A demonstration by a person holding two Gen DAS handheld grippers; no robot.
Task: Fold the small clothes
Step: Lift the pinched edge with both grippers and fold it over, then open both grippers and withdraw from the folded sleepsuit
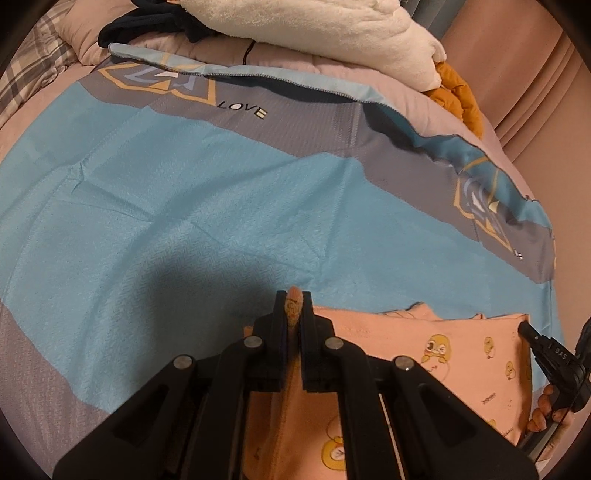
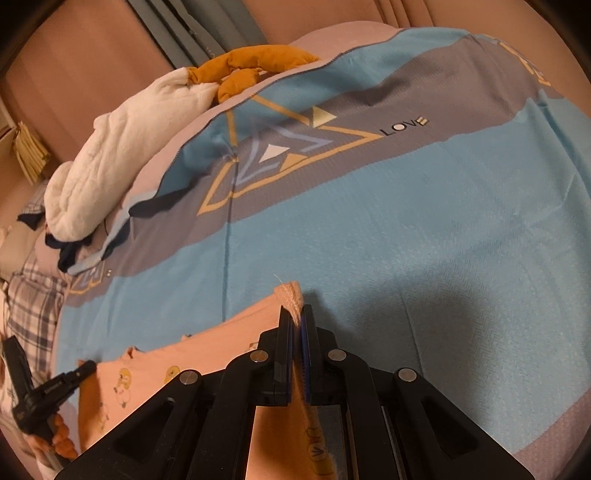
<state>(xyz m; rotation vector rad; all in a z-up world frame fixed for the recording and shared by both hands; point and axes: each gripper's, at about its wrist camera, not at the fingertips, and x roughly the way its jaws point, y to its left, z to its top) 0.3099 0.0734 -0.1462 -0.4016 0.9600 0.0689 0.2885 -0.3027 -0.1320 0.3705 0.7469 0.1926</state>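
- Left wrist view: the garment (image 1: 424, 354), a small peach piece printed with yellow chick figures, lies low on the blue and grey bedspread (image 1: 184, 206), stretched between the two tongs.
- Left tongs (image 1: 294, 314) are clenched on one corner, a ribbed bit of fabric poking up between the pads; the same view shows the right tool's black tip at the garment's other end.
- Right tongs (image 2: 296, 325) are clenched on the opposite corner, where a ribbed cuff or hem stands up above the jaws.
- Pinching both corners at once probably keeps one edge taut and straight, so the cloth comes down flat on the bed rather than bunching.
- Both tools tilt downward toward the bed, which suits laying the held edge onto the bedspread; a fold line seems to run along the garment's far edge, so it may already be doubled over.
- Fabric looks soft and thin, with slight ripples along the far edge; it would sag if either grip let go early.
- Farther off, a cream fleece (image 1: 332, 33), an orange cloth (image 1: 458, 96) and a dark garment (image 1: 147, 26) are heaped at the bed's far side, well apart from the work.
- Plaid bedding (image 2: 33, 306) shows at the edge.
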